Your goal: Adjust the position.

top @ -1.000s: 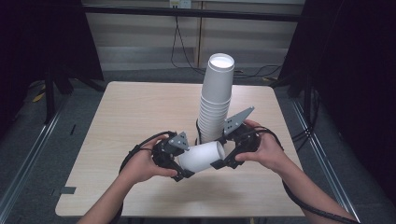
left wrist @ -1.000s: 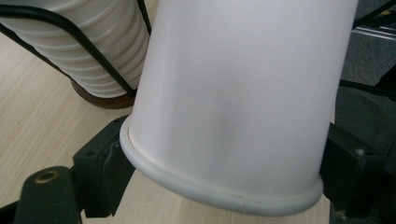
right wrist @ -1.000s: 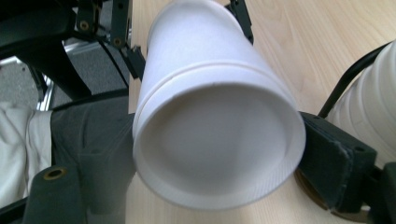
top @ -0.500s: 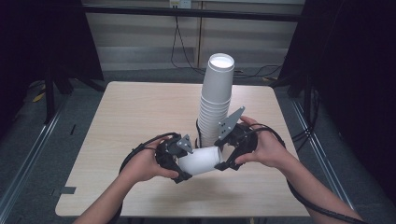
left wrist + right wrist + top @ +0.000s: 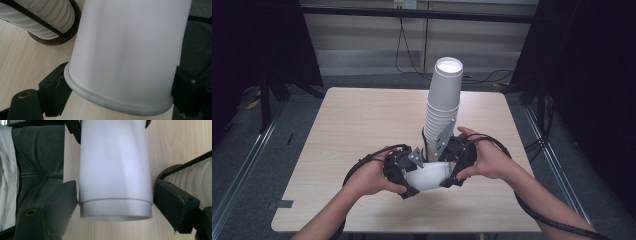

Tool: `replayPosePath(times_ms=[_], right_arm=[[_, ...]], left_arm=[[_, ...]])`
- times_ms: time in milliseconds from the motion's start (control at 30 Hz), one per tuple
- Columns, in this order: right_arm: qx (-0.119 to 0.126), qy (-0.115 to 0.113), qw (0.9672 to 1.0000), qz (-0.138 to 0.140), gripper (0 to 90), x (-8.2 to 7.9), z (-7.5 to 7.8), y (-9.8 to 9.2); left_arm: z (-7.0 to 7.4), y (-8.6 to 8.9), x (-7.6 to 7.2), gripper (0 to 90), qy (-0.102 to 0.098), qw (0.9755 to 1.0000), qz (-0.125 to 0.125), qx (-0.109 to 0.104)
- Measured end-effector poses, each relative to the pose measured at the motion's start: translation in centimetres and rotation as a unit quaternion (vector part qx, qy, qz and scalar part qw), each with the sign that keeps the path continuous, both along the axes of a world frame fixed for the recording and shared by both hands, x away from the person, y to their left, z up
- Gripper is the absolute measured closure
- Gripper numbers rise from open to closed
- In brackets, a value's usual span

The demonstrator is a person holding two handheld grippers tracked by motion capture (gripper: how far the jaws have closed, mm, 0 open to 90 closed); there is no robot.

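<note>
A single white paper cup point(image 5: 427, 176) lies on its side just above the table, between my two grippers. My left gripper point(image 5: 411, 175) is shut on its rim end; in the left gripper view both jaws press the rolled rim of the cup point(image 5: 130, 50). My right gripper point(image 5: 447, 169) reaches around the base end. In the right gripper view the cup point(image 5: 115, 170) stands between the jaws; one pad point(image 5: 71, 195) touches it and a sliver of table shows before the other pad point(image 5: 172, 202). Just behind, a tall stack of white cups point(image 5: 443, 105) stands upright.
The stack sits in a dark round holder point(image 5: 60, 41) with thin black rods, close behind both grippers. The light wooden table point(image 5: 362, 120) has free room to the left and far side. Cables trail from both grippers toward the near edge.
My right gripper has moved left and toward me, further over the cup's base. The cup has sunk a little and lies flatter. The left hand has hardly moved.
</note>
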State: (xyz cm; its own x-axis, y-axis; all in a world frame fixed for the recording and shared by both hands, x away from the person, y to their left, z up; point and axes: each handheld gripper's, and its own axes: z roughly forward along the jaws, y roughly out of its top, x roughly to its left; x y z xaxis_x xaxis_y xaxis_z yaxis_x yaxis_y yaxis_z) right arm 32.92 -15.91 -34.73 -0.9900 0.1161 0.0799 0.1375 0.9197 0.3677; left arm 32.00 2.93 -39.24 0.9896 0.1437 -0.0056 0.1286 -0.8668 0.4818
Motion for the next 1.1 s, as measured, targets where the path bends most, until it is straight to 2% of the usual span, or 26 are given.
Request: replayPosePath(times_ms=[100, 333, 600, 767, 900, 933, 1100], right_arm=[[-0.004, 0.002, 1.0, 0.001, 19.2, 0.0, 0.0, 0.2], [-0.033, 0.007, 0.9994, 0.01, 19.4, 0.1, -0.7, 1.0], [-0.042, 0.016, 0.9989, 0.011, 21.5, 0.1, -1.3, 1.6], [-0.039, 0.02, 0.9989, 0.013, 23.2, 0.1, -1.3, 1.6], [-0.035, 0.014, 0.9992, 0.01, 24.5, -0.1, -1.6, 1.5], [-0.027, 0.012, 0.9995, 0.009, 24.5, -0.1, -1.7, 1.3], [-0.017, 0.009, 0.9998, 0.008, 24.4, -0.1, -1.7, 0.9]], left_arm=[[-0.1, -0.1, 0.0, 15.4, 0.001, 1.0, 0.0, 0.002], [-0.1, -0.3, -0.1, 15.3, -0.002, 1.0, -0.005, -0.001], [0.1, -0.4, -0.2, 15.3, -0.011, 0.9999, -0.012, 0.0], [0.0, -0.3, -0.3, 15.4, -0.006, 0.9999, -0.008, -0.008], [-0.1, -0.1, -0.2, 14.0, -0.009, 0.9998, -0.017, -0.009], [-0.2, 0.1, -0.2, 13.0, -0.009, 0.9995, -0.016, -0.025], [-0.2, 0.4, -0.1, 11.6, -0.01, 0.9989, -0.017, -0.043]])
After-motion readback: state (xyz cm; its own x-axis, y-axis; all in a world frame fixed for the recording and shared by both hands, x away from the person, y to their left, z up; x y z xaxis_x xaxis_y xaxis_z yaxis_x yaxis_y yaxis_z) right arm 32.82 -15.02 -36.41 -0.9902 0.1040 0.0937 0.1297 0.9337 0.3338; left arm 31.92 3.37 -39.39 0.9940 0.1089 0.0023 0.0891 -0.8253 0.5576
